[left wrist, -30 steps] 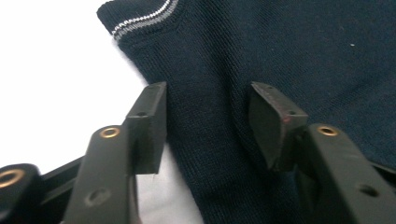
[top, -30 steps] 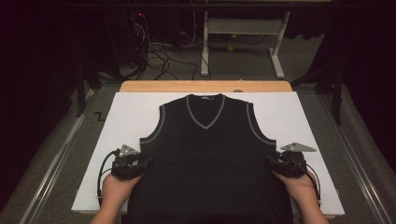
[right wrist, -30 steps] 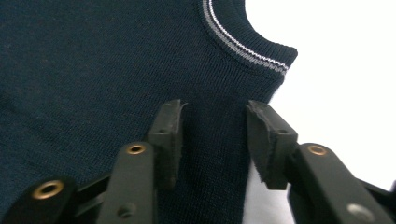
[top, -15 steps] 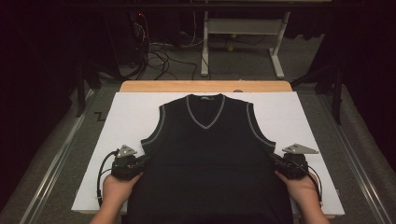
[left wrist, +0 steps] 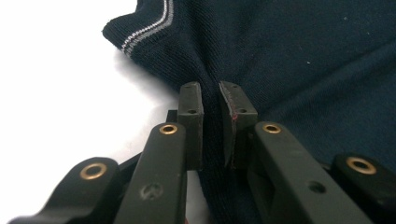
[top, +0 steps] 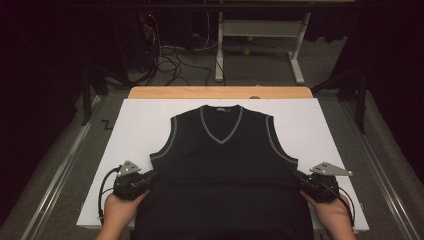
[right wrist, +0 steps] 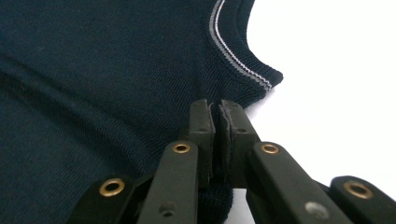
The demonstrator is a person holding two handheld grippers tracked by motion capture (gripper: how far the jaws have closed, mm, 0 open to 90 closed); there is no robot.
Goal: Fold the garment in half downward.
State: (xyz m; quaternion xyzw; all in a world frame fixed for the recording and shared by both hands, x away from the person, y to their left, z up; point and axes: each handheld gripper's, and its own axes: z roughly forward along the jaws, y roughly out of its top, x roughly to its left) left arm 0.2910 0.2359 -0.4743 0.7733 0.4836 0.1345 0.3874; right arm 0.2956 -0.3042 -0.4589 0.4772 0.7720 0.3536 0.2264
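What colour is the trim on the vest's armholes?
Grey-white stripes on the dark vest, clearest in the right gripper view on the armhole trim.

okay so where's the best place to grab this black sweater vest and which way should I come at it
Take the sweater vest by its two side edges, just below the armholes, coming in flat from each outer side. It lies spread face up on the white board, so the side seams are thin edges a jaw can pinch. The left gripper and right gripper already clamp there.

Wooden table [top: 220, 92] under a white sheet [top: 135, 125], a dark, seemingly navy sleeveless sweater [top: 220, 165] flat on it.
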